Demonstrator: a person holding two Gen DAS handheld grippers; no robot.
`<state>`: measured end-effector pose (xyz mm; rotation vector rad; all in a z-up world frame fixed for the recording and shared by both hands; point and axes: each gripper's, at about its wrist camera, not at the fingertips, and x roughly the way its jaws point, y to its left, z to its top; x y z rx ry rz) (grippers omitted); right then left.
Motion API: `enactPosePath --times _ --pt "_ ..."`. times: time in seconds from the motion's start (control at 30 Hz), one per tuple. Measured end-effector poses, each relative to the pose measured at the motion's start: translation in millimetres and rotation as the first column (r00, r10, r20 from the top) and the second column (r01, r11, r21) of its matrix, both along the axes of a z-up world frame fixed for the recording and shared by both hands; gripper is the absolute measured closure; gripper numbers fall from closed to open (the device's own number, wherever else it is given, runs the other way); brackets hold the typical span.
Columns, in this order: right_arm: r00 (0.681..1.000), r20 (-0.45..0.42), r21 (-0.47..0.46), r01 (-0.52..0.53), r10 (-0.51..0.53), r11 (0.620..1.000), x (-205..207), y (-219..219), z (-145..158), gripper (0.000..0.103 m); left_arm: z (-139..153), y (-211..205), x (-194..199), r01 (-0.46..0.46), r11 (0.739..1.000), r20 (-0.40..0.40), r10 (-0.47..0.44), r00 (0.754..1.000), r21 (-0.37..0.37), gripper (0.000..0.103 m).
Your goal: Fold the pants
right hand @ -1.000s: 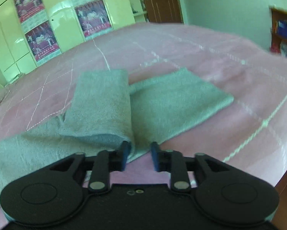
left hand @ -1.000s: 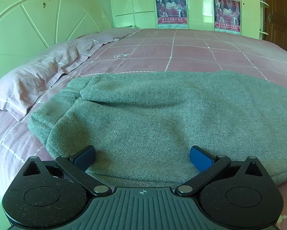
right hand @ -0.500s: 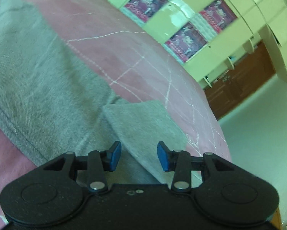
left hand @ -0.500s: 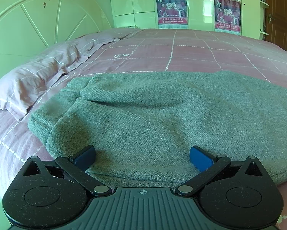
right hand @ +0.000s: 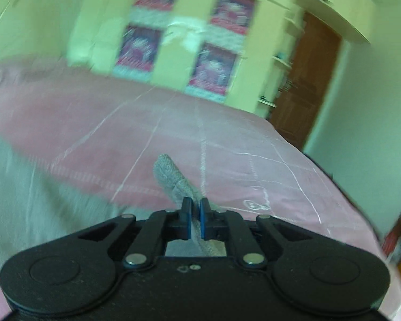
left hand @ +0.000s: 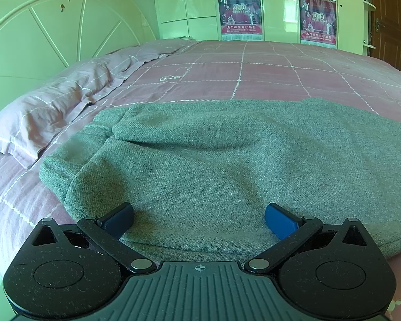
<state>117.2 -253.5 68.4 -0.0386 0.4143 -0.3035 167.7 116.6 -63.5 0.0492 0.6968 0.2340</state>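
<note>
Grey woven pants (left hand: 214, 165) lie spread on the pink bed, with the waist end toward the pillow at the left. My left gripper (left hand: 199, 218) is open, its blue pads resting wide apart on the near edge of the pants. My right gripper (right hand: 196, 214) is shut on a bunched hem of the pants (right hand: 171, 176), which sticks up between the pads and is lifted above the bed. More grey cloth (right hand: 21, 195) shows blurred at the left of the right wrist view.
The bed has a pink checked cover (left hand: 267, 69) and a pillow (left hand: 48, 115) by the white headboard (left hand: 53, 37) at the left. Cupboards with posters (left hand: 240, 13) stand beyond. A brown door (right hand: 307, 80) is at the right.
My right gripper has closed on a hem of the pants and lifted it, swinging fast so its view blurs. My left gripper and the cloth under it have not moved.
</note>
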Motion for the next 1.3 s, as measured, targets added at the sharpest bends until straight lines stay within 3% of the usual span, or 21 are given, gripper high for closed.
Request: enactPosePath --times 0.1,0.2,0.33,0.4,0.5,0.6,0.77,0.8,0.83,0.9,1.03,1.13,1.23,1.3 --pt "0.983 0.112 0.287 0.110 -0.148 0.952 -33.5 -57.2 8.5 0.103 -0.3 -0.6 -0.4 -0.001 1.000 0.003 0.001 1.000 0.001 0.000" --pt "0.946 0.113 0.496 0.211 -0.303 0.843 -65.9 -110.9 -13.8 0.103 -0.4 -1.0 -0.5 0.000 1.000 0.004 0.000 1.000 0.002 0.000" --pt "0.920 -0.003 0.607 0.312 -0.391 0.731 -82.4 -150.2 -62.9 0.103 -0.3 -1.2 -0.7 -0.002 1.000 0.004 0.002 1.000 0.002 0.000" --pt "0.916 -0.025 0.672 0.312 -0.400 0.672 -92.2 -156.3 -80.8 0.103 -0.3 -1.5 -0.5 -0.002 1.000 0.003 0.002 1.000 0.004 0.000" --pt "0.902 -0.015 0.750 0.295 -0.432 0.592 -102.7 -158.6 -92.9 0.085 -0.5 -2.1 -0.7 -0.003 1.000 0.003 0.003 1.000 0.006 0.000" --pt "0.914 -0.027 0.825 0.248 -0.404 0.508 -99.1 -163.2 -107.3 0.085 -0.2 -2.2 -0.8 -0.003 1.000 0.003 0.003 1.000 0.008 0.000" --pt "0.922 -0.066 0.836 0.260 -0.381 0.484 -81.2 -165.8 -117.7 0.085 0.1 -2.5 -1.0 -0.003 1.000 0.003 0.003 1.000 0.010 0.000" --pt "0.923 -0.081 0.837 0.268 -0.377 0.477 -77.9 -166.9 -118.0 0.090 0.1 -2.4 -1.0 -0.003 1.000 0.003 0.003 1.000 0.009 0.000" --pt "0.924 -0.091 0.832 0.275 -0.370 0.482 -74.0 -166.1 -116.5 0.103 0.2 -2.6 -0.9 -0.004 1.000 0.003 0.004 1.000 0.009 0.000" --pt "0.933 -0.039 0.799 0.244 -0.358 0.549 -75.9 -156.8 -98.4 0.103 0.1 -2.6 -1.1 -0.004 1.000 0.002 0.004 1.000 0.009 0.000" --pt "0.933 0.090 0.776 0.153 -0.347 0.612 -91.9 -143.5 -63.1 0.103 0.1 -2.6 -1.1 -0.004 1.000 0.002 0.004 1.000 0.010 0.000" --pt "0.931 0.046 0.791 0.187 -0.361 0.583 -99.4 -149.1 -75.1 0.103 0.1 -3.0 -1.3 -0.004 1.000 0.002 0.004 1.000 0.010 0.000" --pt "0.930 -0.063 0.818 0.256 -0.362 0.515 -97.4 -159.6 -111.0 0.103 0.6 -2.9 -1.5 -0.003 1.000 0.002 0.003 1.000 0.008 0.000" --pt "0.931 -0.072 0.841 0.249 -0.357 0.481 -99.2 -162.1 -121.6 0.103 1.0 -3.4 -1.9 -0.003 1.000 0.001 0.003 1.000 0.008 0.000"
